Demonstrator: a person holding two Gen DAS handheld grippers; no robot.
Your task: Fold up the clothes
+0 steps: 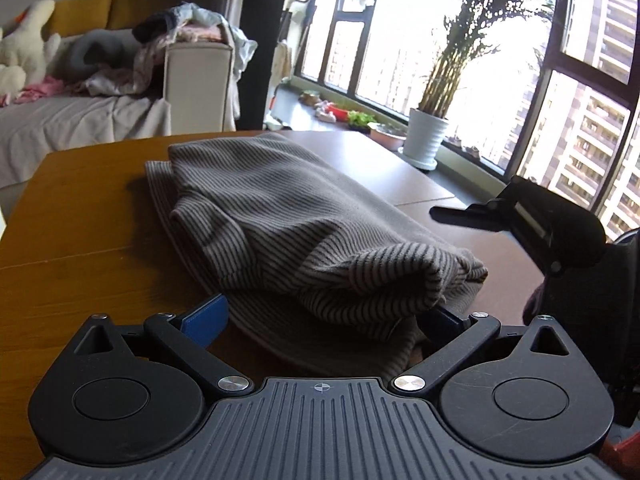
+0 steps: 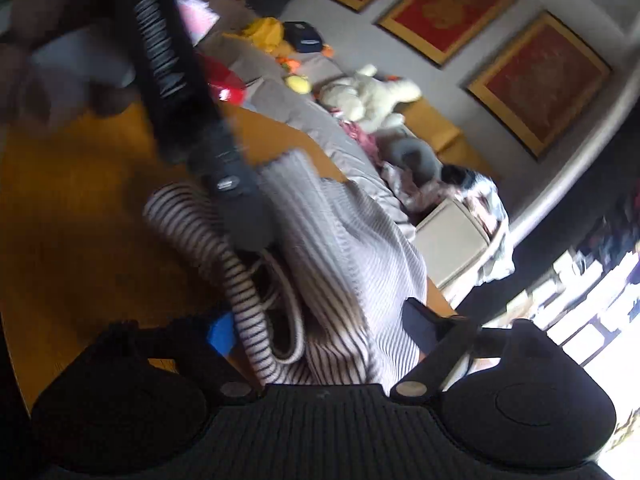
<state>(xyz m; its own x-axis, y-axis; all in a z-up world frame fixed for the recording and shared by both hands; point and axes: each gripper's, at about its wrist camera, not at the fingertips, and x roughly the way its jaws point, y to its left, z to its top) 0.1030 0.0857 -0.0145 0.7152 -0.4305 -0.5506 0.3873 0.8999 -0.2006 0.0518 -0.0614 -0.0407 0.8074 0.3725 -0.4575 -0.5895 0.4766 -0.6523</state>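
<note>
A: Where's the garment?
B: Striped grey sweater (image 1: 288, 216) lies bunched on the wooden table (image 1: 80, 216), nearer the window-side edge than the sofa-side one. It is partly folded: the body is doubled over and a rolled sleeve or hem end (image 1: 404, 280) sits at the near edge.

A: Left gripper?
B: The left gripper (image 1: 320, 316) sits low at the near edge, spread wide, with a blue pad (image 1: 204, 316) on one side and the other finger mostly hidden behind cloth. The sweater's near fold lies between the fingers, unpinched. My guess is it's placed to straddle the fold before closing on it.

A: And the right?
B: The right gripper (image 2: 320, 332) is spread wide too, with striped fabric (image 2: 344, 272) running up between the fingers. The view is motion-blurred, so I can't tell if a pad touches cloth; no clamp is visible. In the left view it hangs off the window-side edge, above the surface.

A: Why both at one end?
B: Likely to lift the near end together and carry it over. The fold is not yet flat.

A: Risk?
B: Loose knit could let the roll slump open.
</note>
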